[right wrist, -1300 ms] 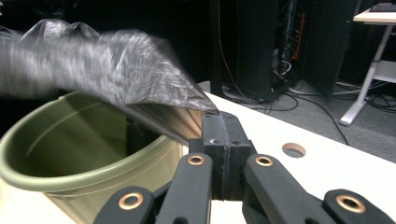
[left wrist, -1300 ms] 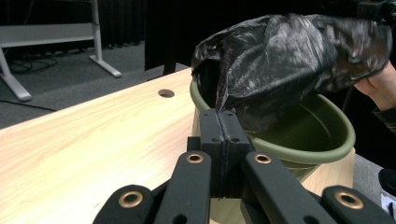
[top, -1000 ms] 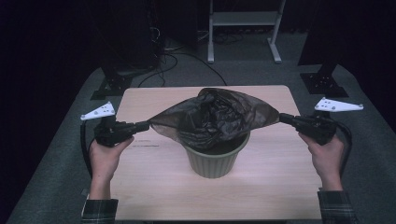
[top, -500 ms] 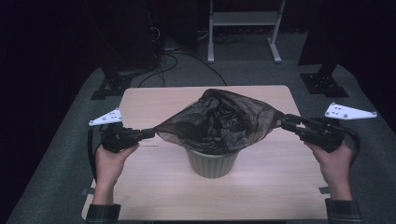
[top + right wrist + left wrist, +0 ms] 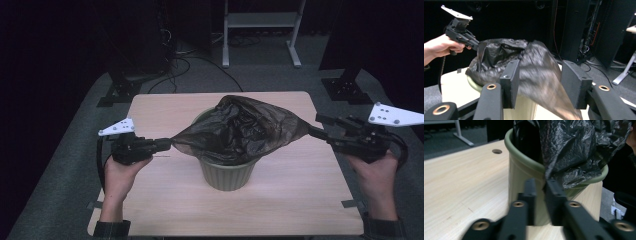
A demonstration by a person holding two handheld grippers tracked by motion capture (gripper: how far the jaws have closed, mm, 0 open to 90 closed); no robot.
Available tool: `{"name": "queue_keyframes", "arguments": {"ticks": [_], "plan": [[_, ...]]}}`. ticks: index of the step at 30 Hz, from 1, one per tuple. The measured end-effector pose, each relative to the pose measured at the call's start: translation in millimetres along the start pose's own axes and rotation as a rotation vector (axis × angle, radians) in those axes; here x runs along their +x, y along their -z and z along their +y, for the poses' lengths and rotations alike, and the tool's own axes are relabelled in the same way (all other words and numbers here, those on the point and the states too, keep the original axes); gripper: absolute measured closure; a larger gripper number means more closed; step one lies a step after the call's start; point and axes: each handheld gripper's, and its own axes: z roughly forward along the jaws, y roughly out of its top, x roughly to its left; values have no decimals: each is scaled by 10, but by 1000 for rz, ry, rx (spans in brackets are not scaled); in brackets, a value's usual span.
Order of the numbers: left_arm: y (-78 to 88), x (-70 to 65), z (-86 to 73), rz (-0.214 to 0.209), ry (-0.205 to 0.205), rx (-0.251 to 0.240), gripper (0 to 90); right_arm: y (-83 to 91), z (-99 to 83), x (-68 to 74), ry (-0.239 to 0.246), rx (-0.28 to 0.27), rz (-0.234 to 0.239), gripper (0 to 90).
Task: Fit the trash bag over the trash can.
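A black plastic bag (image 5: 240, 132) sits in and over a green bin (image 5: 227, 172) at the middle of the wooden table (image 5: 160, 205), drawn out sideways into two points. My left gripper (image 5: 167, 144) is at the bag's left point. In the left gripper view its jaws (image 5: 540, 181) have just been opening: a narrow gap shows between them, and the bag's (image 5: 574, 147) edge rests only against one tip, in front of the bin (image 5: 524, 170). My right gripper (image 5: 315, 125) is at the right point. Its jaws (image 5: 540, 67) have been opening too and stand wide, with the blurred bag (image 5: 499, 57) loose between them.
Behind the table on grey carpet are a white desk frame (image 5: 260, 30), cables (image 5: 185, 65) and black stand feet at left (image 5: 122, 92) and right (image 5: 345, 87). A small round hole (image 5: 496, 151) is in the tabletop beyond the bin.
My right gripper has moved outward to the right and a little up, and its jaws now stand apart. The left hand has hardly moved. The bag still stretches between the two grippers.
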Motion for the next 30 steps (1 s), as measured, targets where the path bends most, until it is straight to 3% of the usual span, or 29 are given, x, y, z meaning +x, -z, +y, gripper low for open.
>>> {"name": "queue_keyframes", "arguments": {"ticks": [3, 5, 8, 9, 11, 12, 13, 15, 16, 18, 19, 20, 23, 24, 25, 30], "plan": [[109, -82, 44, 18, -26, -45, 455, -137, 79, 21, 9, -3, 14, 476], [203, -151, 110, 32, -58, -83, 418, -163, 88, 25, 10, -2, 17, 475], [257, -255, 284, 15, -107, -126, 394, -263, 116, 19, 11, -1, 26, 475], [188, -325, 428, -4, -133, -132, 394, -292, 121, 11, 11, -1, 28, 475], [134, -353, 502, -14, -149, -131, 382, -341, 126, 1, 4, 0, 36, 473], [-15, -395, 638, -43, -169, -130, 377, -367, 125, -4, 1, 0, 40, 473], [-15, -395, 638, -43, -169, -130, 368, -390, 123, -7, -3, 3, 41, 472], [-288, -431, 815, -94, -189, -122, 358, -434, 113, -14, -5, 5, 47, 471], [-288, -431, 815, -94, -189, -122, 358, -452, 106, -15, -6, 8, 50, 471], [-480, -450, 920, -119, -199, -113, 354, -467, 100, -16, -8, 13, 51, 471], [-661, -466, 1029, -142, -209, -92, 349, -491, 89, -22, -10, 17, 55, 471], [-661, -466, 1029, -142, -209, -92, 349, -491, 89, -22, -10, 17, 55, 471], [-1015, -468, 1230, -178, -222, -25, 355, -515, 65, -33, -14, 26, 57, 471], [-1015, -468, 1230, -178, -222, -25, 356, -519, 58, -36, -15, 26, 58, 470], [-1207, -432, 1291, -190, -234, 38, 356, -521, 53, -39, -14, 27, 59, 470], [-1631, -292, 1294, -196, -218, 193, 366, -518, 12, -53, -19, 33, 57, 470]]}}
